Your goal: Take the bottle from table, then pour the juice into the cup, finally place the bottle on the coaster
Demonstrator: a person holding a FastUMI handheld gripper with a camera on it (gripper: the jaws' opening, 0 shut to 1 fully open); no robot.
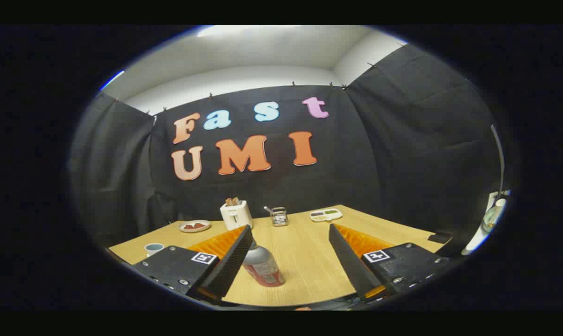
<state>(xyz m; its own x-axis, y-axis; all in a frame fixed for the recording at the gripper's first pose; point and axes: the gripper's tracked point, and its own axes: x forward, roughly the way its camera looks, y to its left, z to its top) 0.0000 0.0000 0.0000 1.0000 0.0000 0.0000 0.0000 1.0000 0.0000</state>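
A silver bottle [262, 266] with a red label stands on the wooden table [305, 256], close against the inner side of my left finger [230, 261]. Its cap is hidden behind that finger. My gripper [291, 233] is open wide, and the right finger [349, 261] stands well clear of the bottle. A small pale cup [153, 248] sits on the table left of the left finger, near the table's edge. I cannot make out a coaster.
At the back of the table stand a white toaster [236, 213] with toast in it, a small plate [194, 226] with reddish food, a metal rack [278, 216] and a white tray [326, 214] of food. Black cloth walls close in behind and to the sides.
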